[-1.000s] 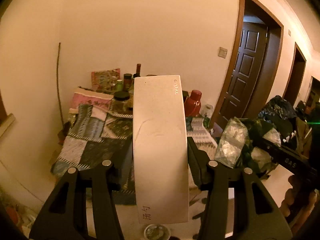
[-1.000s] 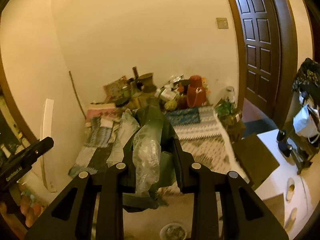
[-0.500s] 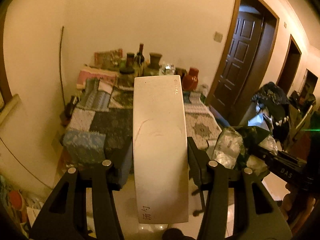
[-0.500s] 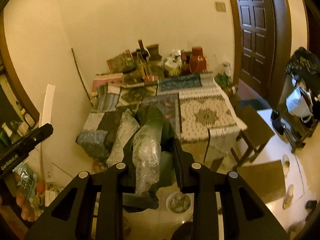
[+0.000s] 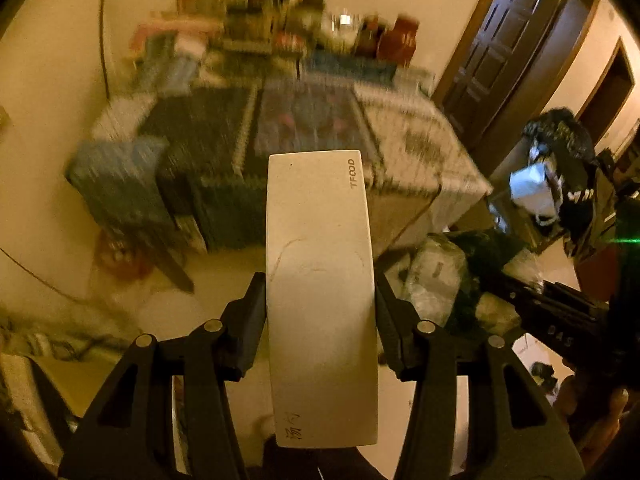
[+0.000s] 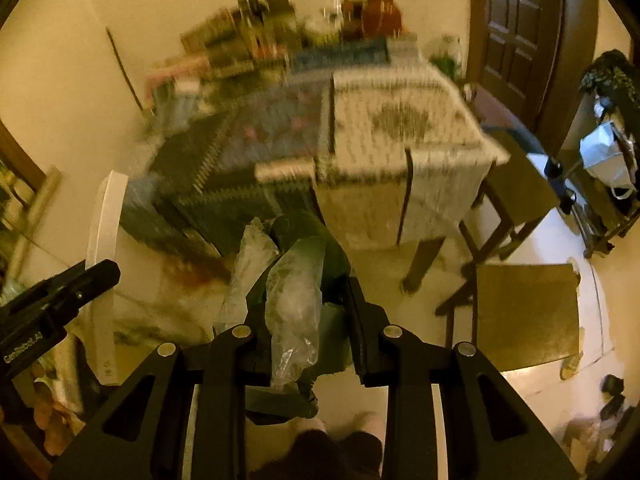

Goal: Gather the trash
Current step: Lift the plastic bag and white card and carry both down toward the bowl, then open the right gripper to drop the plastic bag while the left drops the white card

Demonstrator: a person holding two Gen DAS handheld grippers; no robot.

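Observation:
My left gripper is shut on a long white paper packet printed "TFOOD", held upright between the jaws. My right gripper is shut on a bundle of clear plastic wrap and dark green trash. That bundle also shows in the left wrist view, at the right, with the right gripper's body behind it. The white packet shows edge-on at the left of the right wrist view. Both grippers are held high above the floor, facing a cloth-covered table.
The table carries bottles, jars and a red flask along the wall. A wooden stool stands at its right corner. A dark door is at the back right. A rack with bags stands right.
Both views have tilted downward and pulled up: the table now sits lower and farther, seen from above, with motion blur. Both grippers still hold the same items.

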